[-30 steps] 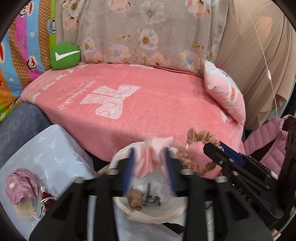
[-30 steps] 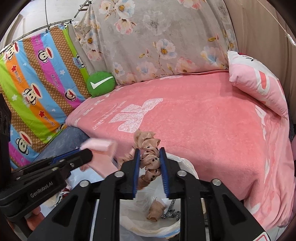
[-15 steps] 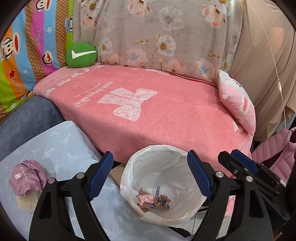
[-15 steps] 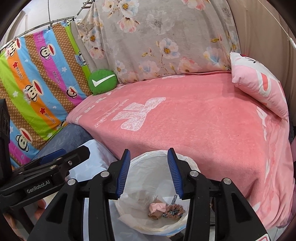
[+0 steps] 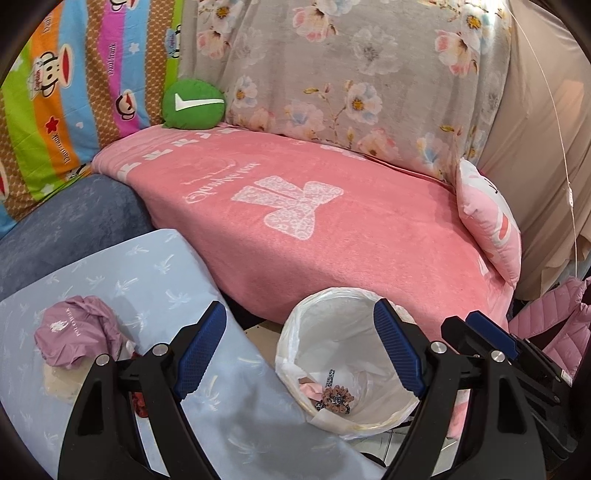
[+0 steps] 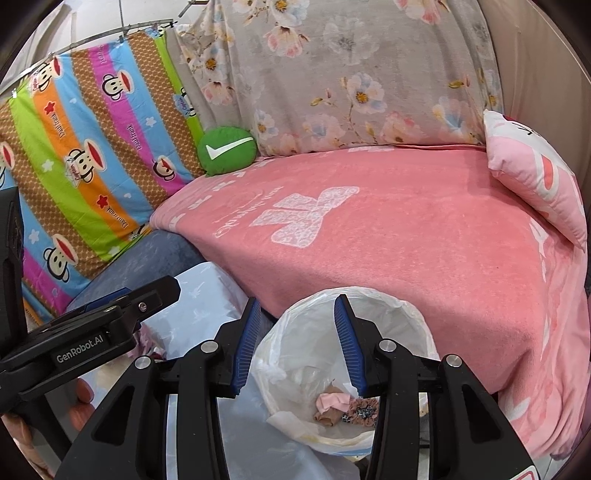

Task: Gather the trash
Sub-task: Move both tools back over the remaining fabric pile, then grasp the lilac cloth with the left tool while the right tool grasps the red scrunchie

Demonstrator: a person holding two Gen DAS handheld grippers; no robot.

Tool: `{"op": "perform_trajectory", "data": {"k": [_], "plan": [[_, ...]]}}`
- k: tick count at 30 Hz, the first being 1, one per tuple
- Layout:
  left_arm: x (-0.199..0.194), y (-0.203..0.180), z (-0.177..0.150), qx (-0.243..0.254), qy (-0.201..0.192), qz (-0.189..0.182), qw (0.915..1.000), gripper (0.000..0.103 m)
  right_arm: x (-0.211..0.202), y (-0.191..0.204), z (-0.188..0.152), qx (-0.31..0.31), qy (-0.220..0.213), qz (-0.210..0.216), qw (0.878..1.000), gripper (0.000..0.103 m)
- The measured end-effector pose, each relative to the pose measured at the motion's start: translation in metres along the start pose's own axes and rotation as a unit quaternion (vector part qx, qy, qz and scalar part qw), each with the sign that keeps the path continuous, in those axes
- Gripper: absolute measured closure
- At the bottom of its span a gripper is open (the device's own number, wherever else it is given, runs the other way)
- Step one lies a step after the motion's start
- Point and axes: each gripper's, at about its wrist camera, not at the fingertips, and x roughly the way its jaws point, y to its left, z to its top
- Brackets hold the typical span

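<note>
left gripper (image 5: 299,350): open, empty, over bin (image 5: 295,325)
right gripper (image 6: 295,343): open, empty
next trash: purple wad (image 5: 75,336), low-left of left gripper, nearer that hand

Pretty cozy corner, everything arranged around the bed with the pink blanket (image 5: 332,236), which has a white bow design woven into the middle. Behind it a grey floral sheet (image 5: 351,74) hangs as a backdrop, and to its left there's a bright striped cartoon-monkey sheet (image 6: 85,147) strung from a metal rail (image 6: 110,33). A round green cushion (image 5: 194,104) with a white tick sits at the blanket's back left corner, and a pink pillow (image 6: 535,173) leans on its right edge. Beige curtain (image 5: 535,166) right of that. Pale blue printed cloth (image 5: 147,280) in front of the bed. Soft, even light.
</note>
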Motion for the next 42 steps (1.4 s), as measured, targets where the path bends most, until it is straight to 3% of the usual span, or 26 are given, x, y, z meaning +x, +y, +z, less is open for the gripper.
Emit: {"op": "perform_trajectory", "data": {"k": [7, 15, 23, 29, 36, 42], "plan": [[-0.01, 0.039, -0.009, -0.037, -0.001, 0.031, 0.9988, 0.015, 0.003, 0.031, -0.011, -0.017, 0.01, 0.018, 1.0, 0.055], [-0.022, 0.096, -0.024, -0.084, -0.001, 0.076, 0.9936, 0.013, 0.015, 0.072, -0.028, -0.041, 0.038, 0.045, 0.997, 0.055], [-0.031, 0.16, -0.041, -0.124, 0.005, 0.143, 0.982, 0.013, 0.041, 0.116, -0.05, -0.058, 0.079, 0.078, 0.992, 0.055], [-0.03, 0.203, -0.048, -0.158, 0.01, 0.173, 0.9722, 0.013, 0.073, 0.15, -0.066, -0.07, 0.116, 0.098, 0.986, 0.055], [-0.017, 0.236, -0.046, -0.178, 0.02, 0.18, 0.9673, 0.013, 0.116, 0.188, -0.092, -0.092, 0.158, 0.111, 0.977, 0.055], [0.003, 0.251, -0.05, -0.19, 0.038, 0.16, 0.968, 0.014, 0.15, 0.208, -0.115, -0.104, 0.192, 0.114, 0.969, 0.055]]}}
